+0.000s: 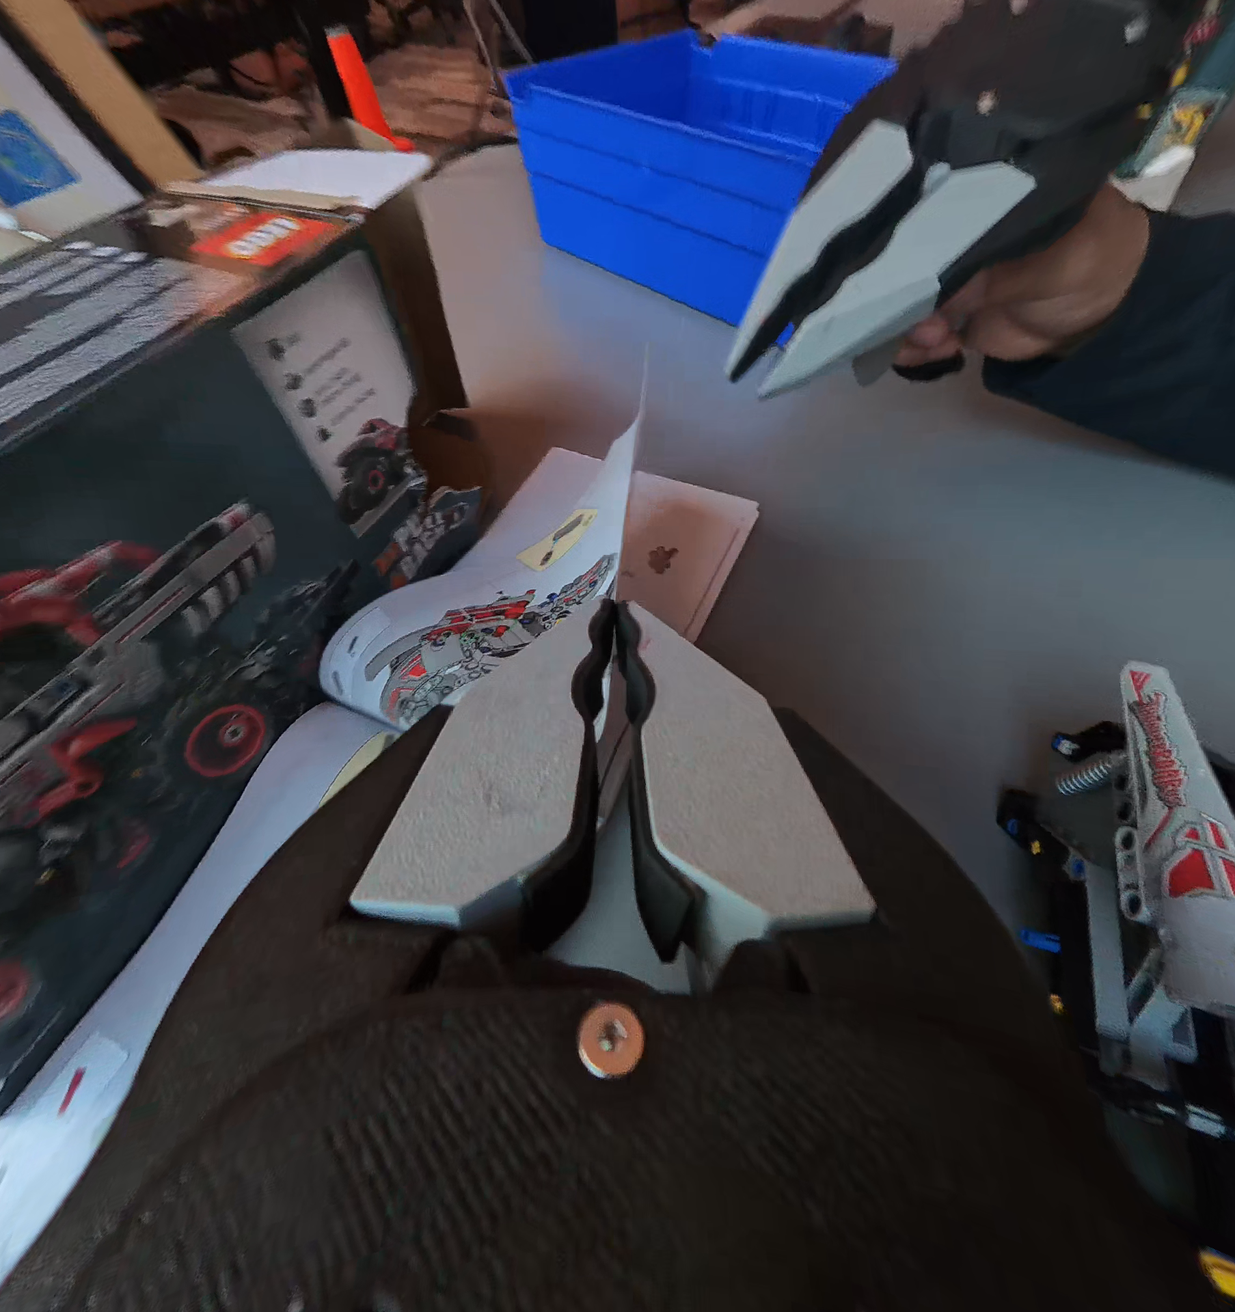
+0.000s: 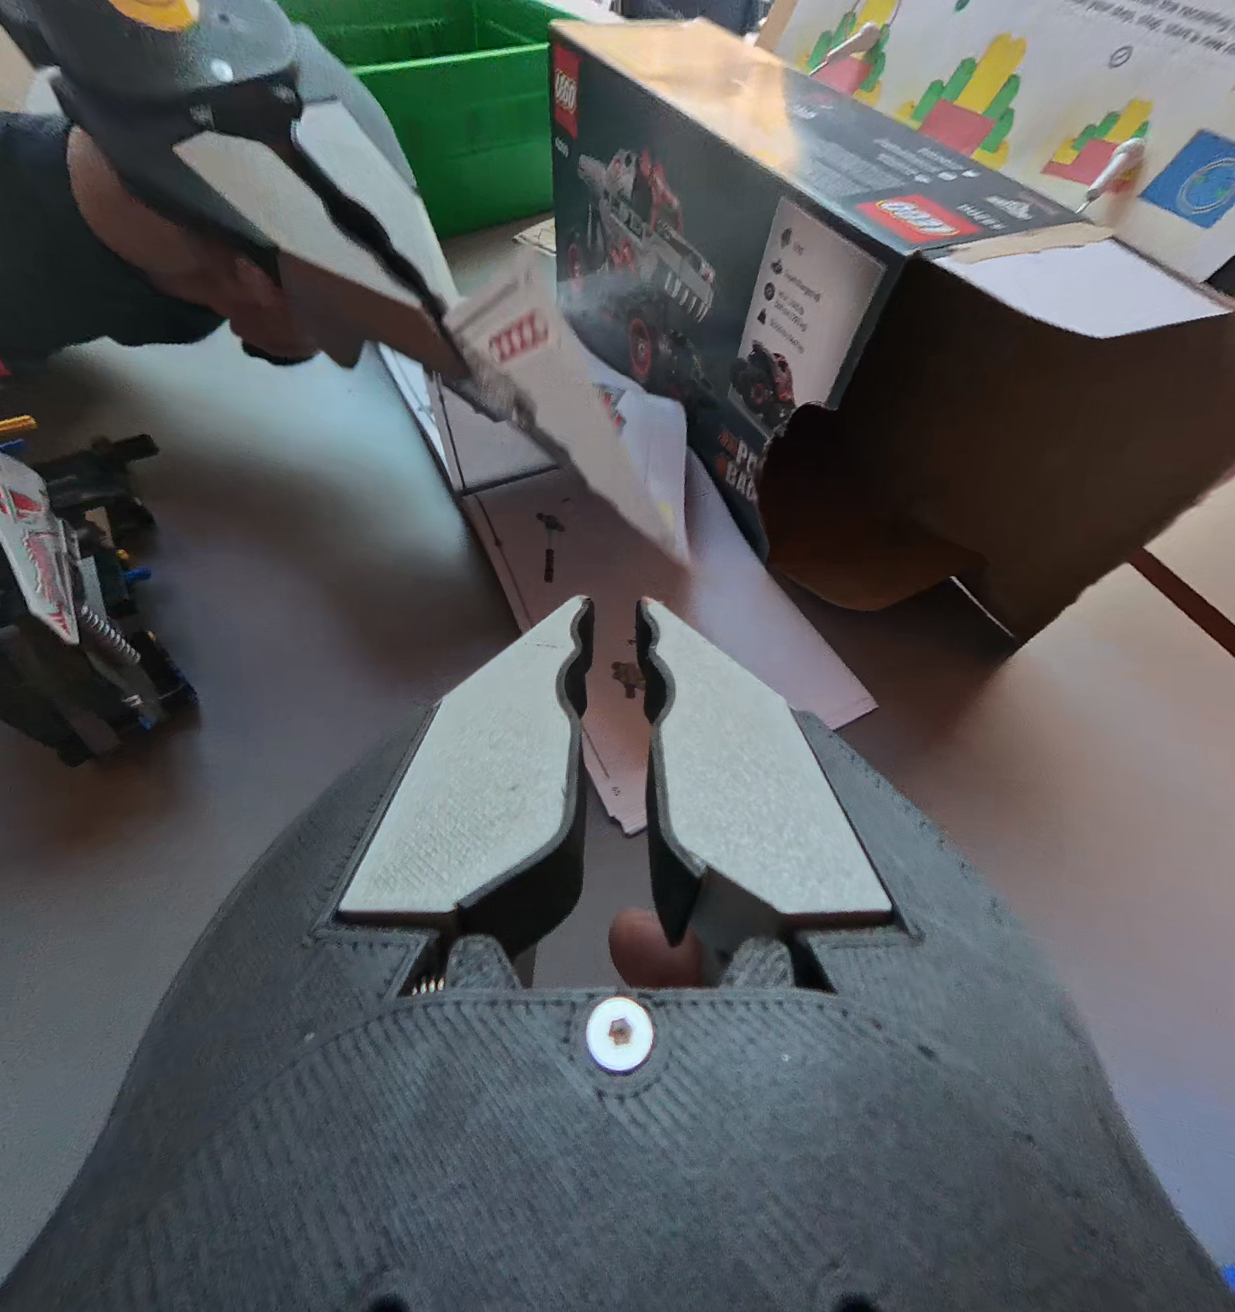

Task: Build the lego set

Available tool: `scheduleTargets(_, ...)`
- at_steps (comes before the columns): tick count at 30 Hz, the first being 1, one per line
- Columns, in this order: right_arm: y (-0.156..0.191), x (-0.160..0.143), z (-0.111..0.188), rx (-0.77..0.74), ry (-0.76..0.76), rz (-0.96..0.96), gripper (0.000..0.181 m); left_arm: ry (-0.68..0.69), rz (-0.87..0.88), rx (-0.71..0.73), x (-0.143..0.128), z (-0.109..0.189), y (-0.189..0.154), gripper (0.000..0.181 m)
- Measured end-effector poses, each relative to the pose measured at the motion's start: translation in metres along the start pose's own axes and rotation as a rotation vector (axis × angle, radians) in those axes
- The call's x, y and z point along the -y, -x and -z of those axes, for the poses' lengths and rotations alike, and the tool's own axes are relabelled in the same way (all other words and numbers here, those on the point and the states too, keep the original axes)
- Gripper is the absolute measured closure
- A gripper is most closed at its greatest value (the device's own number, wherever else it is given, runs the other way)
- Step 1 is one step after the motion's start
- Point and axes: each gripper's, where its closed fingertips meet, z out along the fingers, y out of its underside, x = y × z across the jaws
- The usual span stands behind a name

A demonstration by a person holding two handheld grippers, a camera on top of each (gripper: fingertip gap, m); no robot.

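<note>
Facing left view's blue bin (image 1: 671, 163), right view's green bin (image 2: 451, 106).

The right gripper (image 2: 613, 610), fingers (image 2: 501, 767) slightly parted, hovers above the instruction booklet (image 2: 735, 632); beyond it the left gripper (image 2: 458, 334) pinches a page (image 2: 586, 454) beside the set's box (image 2: 813, 284).

The bare table (image 2: 1026, 887) to the right of the right gripper (image 2: 614, 610) lies open. Ahead, the set's box (image 2: 920, 440) blocks the far side, with the instruction booklet (image 2: 728, 625) spread before it and a page lifted by the left gripper (image 1: 616, 612). The part-built truck (image 2: 53, 582) crowds the left; a blue bin (image 1: 671, 163) stands behind
</note>
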Motion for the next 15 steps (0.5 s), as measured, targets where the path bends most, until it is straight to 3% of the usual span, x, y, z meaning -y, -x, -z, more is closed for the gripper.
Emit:
scheduleTargets(6, 0.021, -0.004, -0.027, 0.052, 0.046, 0.022, 0.173, -0.171, 0.197, 0.199, -0.002, 0.057, 0.040, 0.181)
scheduleTargets(10, 0.028, -0.008, -0.058, 0.075, 0.083, -0.013, 0.167, -0.125, 0.264, 0.343, -0.031, 0.084, 0.058, 0.181)
scheduleTargets(15, 0.029, -0.003, -0.095, 0.042, 0.125, 0.001, 0.172, -0.058, 0.259, 0.411, -0.049, 0.112, 0.051, 0.155)
